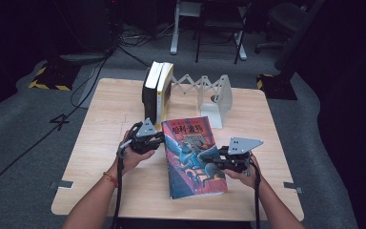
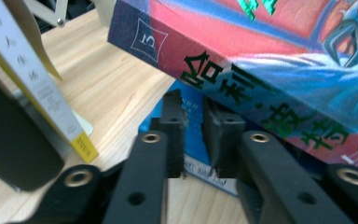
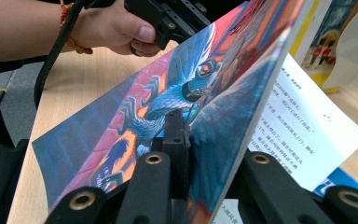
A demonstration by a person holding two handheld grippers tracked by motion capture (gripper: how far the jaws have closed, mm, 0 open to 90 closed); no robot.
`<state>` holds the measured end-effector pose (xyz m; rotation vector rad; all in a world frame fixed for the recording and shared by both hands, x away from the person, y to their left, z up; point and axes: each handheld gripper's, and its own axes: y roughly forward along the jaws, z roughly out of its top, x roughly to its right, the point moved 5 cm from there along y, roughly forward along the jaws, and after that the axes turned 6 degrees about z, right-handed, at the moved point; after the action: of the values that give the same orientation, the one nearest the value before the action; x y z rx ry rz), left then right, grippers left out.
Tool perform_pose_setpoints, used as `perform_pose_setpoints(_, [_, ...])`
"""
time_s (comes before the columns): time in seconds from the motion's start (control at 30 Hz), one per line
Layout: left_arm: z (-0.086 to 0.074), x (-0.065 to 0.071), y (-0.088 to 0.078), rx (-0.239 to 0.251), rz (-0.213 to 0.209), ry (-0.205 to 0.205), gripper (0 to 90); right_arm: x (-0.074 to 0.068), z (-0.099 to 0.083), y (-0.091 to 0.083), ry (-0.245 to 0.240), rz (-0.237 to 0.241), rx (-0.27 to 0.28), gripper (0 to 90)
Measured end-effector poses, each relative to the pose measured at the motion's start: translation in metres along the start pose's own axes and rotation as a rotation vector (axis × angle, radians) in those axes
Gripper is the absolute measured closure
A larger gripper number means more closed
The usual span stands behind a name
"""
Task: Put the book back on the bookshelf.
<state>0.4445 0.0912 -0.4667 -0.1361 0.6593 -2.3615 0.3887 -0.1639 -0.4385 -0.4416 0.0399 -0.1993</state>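
A thick paperback with a red and blue illustrated cover [image 1: 193, 157] lies tilted on the wooden table [image 1: 100, 129], between my two grippers. My left gripper [image 1: 161, 139] is at its spine edge. In the left gripper view the spine [image 2: 242, 79] crosses above my jaws [image 2: 194, 126], which stand narrowly apart on the blue back cover [image 2: 196, 140]. My right gripper [image 1: 215, 161] is at the opposite edge. Its jaws [image 3: 191, 135] are shut on the front cover [image 3: 135, 126], which is raised off a printed page [image 3: 298, 126].
Two books [image 1: 157, 88] stand upright at the table's back edge against a white folding book rack [image 1: 209, 90]. They are close on the left of the left gripper view [image 2: 32, 79]. Cables trail from both grippers. Chairs and stands fill the dark floor behind.
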Motion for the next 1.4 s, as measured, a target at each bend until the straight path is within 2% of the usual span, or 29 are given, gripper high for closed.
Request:
perform_pose_setpoints(0.1, [0.006, -0.003, 0.000, 0.023, -0.019, -0.013, 87.9, -0.001, 0.003, -0.001, -0.017, 0.005, 0.020, 78.6])
perform_pose_setpoints(0.23, [0.012, -0.007, -0.002, 0.048, -0.025, -0.026, 89.3, -0.001, 0.005, -0.001, -0.028, -0.004, 0.030, 78.4])
perform_pose_setpoints(0.3, [0.015, -0.008, -0.004, 0.059, -0.018, -0.018, 89.5, -0.001, 0.005, -0.001, -0.030, -0.004, 0.033, 77.8])
perform_pose_setpoints(0.37, [0.017, -0.008, -0.005, 0.057, -0.020, -0.021, 89.6, 0.000, 0.005, -0.001, -0.028, -0.007, 0.032, 76.3])
perform_pose_setpoints(0.57, [0.028, -0.005, -0.007, 0.045, -0.011, 0.008, 89.8, 0.005, 0.007, 0.001, -0.019, -0.015, 0.020, 70.0])
perform_pose_setpoints(0.73, [0.037, -0.002, -0.006, 0.051, -0.023, 0.028, 89.9, 0.014, 0.014, -0.002, 0.002, -0.025, 0.037, 70.6])
perform_pose_setpoints(0.83, [0.042, 0.000, -0.005, 0.049, -0.025, 0.036, 89.9, 0.019, 0.018, -0.003, 0.010, -0.029, 0.032, 75.4])
perform_pose_setpoints(1.03, [0.050, 0.001, -0.006, 0.050, -0.013, 0.045, 90.0, 0.019, 0.022, -0.004, 0.012, -0.041, 0.015, 79.1])
perform_pose_setpoints(1.23, [0.066, -0.003, -0.014, 0.080, 0.015, 0.059, 89.9, 0.021, 0.030, -0.007, -0.012, -0.084, 0.024, 81.1])
perform_pose_setpoints(1.4, [0.075, -0.010, -0.022, 0.098, 0.045, 0.057, 90.0, 0.019, 0.039, -0.008, -0.057, -0.141, 0.075, 85.6])
